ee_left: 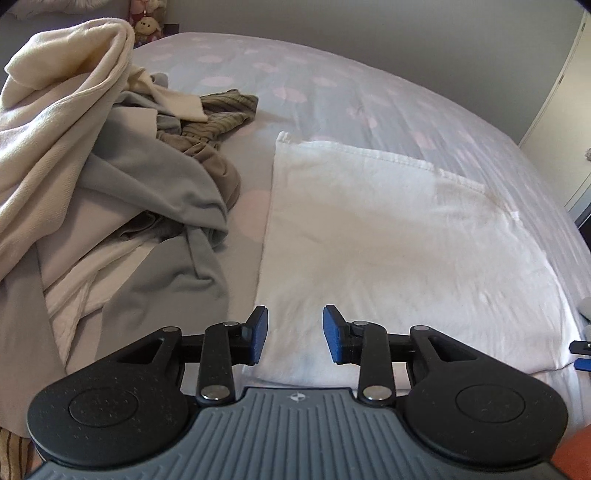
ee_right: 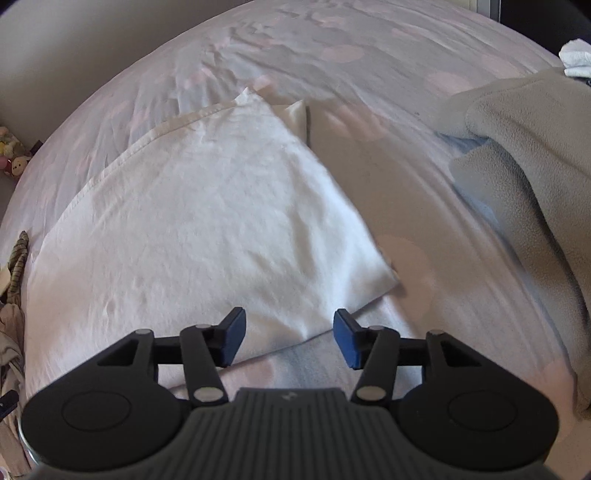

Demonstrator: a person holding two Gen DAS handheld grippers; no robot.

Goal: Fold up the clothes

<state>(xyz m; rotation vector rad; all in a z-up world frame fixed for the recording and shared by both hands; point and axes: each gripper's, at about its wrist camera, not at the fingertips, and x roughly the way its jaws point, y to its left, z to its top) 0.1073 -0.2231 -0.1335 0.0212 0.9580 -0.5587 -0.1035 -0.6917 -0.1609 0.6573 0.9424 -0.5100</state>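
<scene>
A white garment (ee_left: 388,240) lies folded flat on the bed, roughly rectangular, with a stitched hem along its far edge. It also shows in the right wrist view (ee_right: 192,229). My left gripper (ee_left: 295,334) is open and empty, hovering just above the garment's near left edge. My right gripper (ee_right: 290,341) is open and empty, just above the garment's near right corner. A tip of the right gripper (ee_left: 581,350) shows at the right edge of the left wrist view.
A pile of unfolded clothes sits to the left: a cream garment (ee_left: 62,122), a grey one (ee_left: 162,206) and an olive striped one (ee_left: 221,114). A grey fleece (ee_right: 528,166) lies at the right. The bed sheet (ee_left: 369,85) has pink dots. Plush toys (ee_left: 147,22) stand beyond.
</scene>
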